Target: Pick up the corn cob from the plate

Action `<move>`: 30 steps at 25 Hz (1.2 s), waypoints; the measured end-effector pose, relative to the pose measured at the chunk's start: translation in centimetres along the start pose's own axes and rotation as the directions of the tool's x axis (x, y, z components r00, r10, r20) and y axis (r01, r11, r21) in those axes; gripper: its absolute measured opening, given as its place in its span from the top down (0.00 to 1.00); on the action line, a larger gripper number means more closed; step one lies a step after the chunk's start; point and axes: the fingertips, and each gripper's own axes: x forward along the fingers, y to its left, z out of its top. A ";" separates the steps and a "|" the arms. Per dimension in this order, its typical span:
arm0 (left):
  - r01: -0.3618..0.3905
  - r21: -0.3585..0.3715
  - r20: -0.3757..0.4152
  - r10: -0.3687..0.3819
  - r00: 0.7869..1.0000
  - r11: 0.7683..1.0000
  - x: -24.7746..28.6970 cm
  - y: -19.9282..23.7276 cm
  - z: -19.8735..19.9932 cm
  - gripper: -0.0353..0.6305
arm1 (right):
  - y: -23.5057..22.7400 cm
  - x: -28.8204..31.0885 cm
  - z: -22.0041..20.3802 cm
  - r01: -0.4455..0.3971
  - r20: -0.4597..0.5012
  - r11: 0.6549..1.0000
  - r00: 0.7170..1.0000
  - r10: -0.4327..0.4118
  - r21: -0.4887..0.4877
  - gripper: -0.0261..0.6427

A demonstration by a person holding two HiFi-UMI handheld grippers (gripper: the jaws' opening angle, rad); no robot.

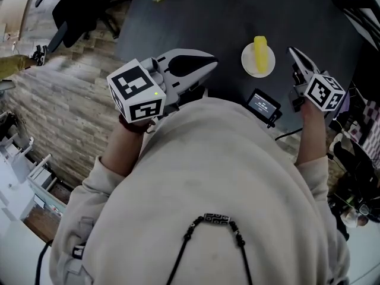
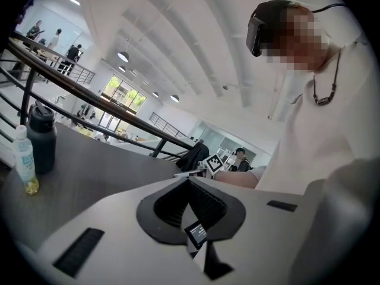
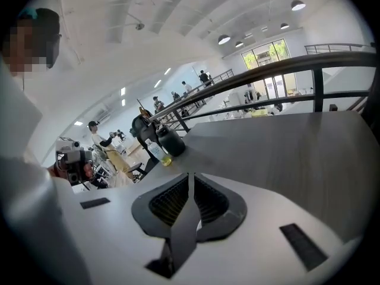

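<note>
Your left claw (image 1: 209,59) and right claw (image 1: 293,52) are closed, empty. The corn (image 1: 260,52) on its plate (image 1: 247,63) sits beside the right one, apparently outside both gripper views.

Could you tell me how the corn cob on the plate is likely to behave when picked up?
The corn cob looks long and rounded, so it may roll on the white plate if nudged sideways. It appears rigid, so it would probably keep its shape when squeezed. The small plate might slide too.
</note>
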 end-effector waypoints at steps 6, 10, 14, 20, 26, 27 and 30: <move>-0.054 -0.026 0.004 0.055 0.999 0.998 -1.1 0.9 -0.9 0.94 | -1.4 2.8 -2.3 0.001 -0.090 1.000 0.996 -0.001 0.000 0.84; -0.086 -0.058 0.008 0.087 0.996 0.995 -1.5 1.2 -1.9 0.94 | -2.1 4.2 -3.8 0.009 -0.147 1.000 0.989 -0.011 -0.015 0.80; -0.109 -0.071 0.016 0.110 0.994 0.992 -1.7 1.5 -2.2 0.94 | -3.3 5.4 -5.2 0.020 -0.202 0.999 0.979 -0.026 -0.032 0.76; -0.151 -0.093 0.004 0.152 0.988 0.984 -3.0 2.9 -3.6 0.94 | -4.2 8.0 -6.9 0.049 -0.266 0.998 0.962 -0.057 -0.035 0.67; -0.161 -0.169 0.057 0.173 0.983 0.972 -4.1 3.3 -3.4 0.94 | -5.2 9.7 -9.0 0.069 -0.338 0.996 0.938 -0.081 -0.049 0.62; -0.162 -0.184 0.072 0.177 0.982 0.970 -4.7 3.6 -3.2 0.94 | -5.0 10.2 -9.3 0.075 -0.350 0.996 0.932 -0.089 -0.053 0.61; -0.180 -0.191 0.078 0.197 0.977 0.965 -5.5 4.0 -3.1 0.94 | -5.0 11.1 -10.1 0.088 -0.384 0.993 0.917 -0.111 -0.075 0.59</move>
